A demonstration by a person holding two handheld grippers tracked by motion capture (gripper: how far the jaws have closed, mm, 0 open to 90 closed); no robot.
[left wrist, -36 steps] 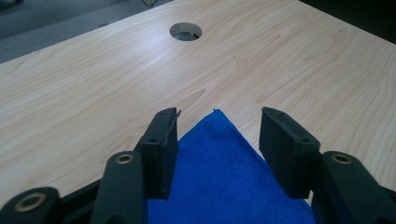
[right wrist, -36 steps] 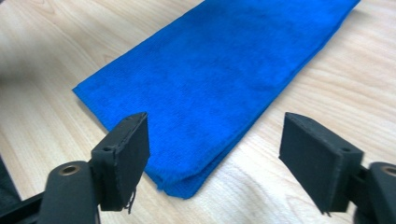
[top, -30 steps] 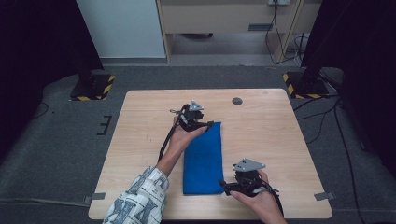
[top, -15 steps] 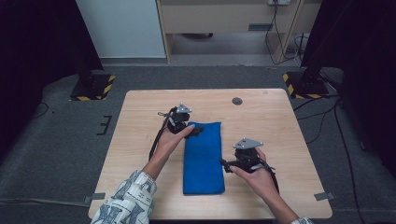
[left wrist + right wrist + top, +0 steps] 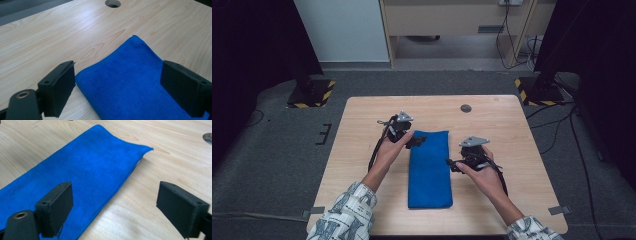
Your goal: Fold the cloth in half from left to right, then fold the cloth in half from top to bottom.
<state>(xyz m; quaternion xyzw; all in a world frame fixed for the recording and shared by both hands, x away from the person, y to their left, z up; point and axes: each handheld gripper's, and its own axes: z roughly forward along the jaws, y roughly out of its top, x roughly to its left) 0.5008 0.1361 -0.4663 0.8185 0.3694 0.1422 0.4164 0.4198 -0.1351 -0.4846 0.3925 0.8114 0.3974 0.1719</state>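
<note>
Blue folded cloth [image 5: 429, 169] lies lengthwise mid-table [image 5: 362, 150], left gripper [image 5: 413, 142] at its far left corner, right gripper [image 5: 453, 162] beside its right edge, both spread wide, empty, seemingly poised to pinch

Lying flat on the wooden table [image 5: 362, 150]: blue microfibre cloth [image 5: 429, 167], folded into a long narrow rectangle, long axis running from the table's near edge toward its far edge. Sitting roughly mid-table, slightly nearer the near edge. Showing a doubled layer along one long side in the right gripper view [image 5: 75, 175], far corner there lifting slightly off the table. Resting well short of the round grommet hole [image 5: 466, 108] in the table's far part.
</note>
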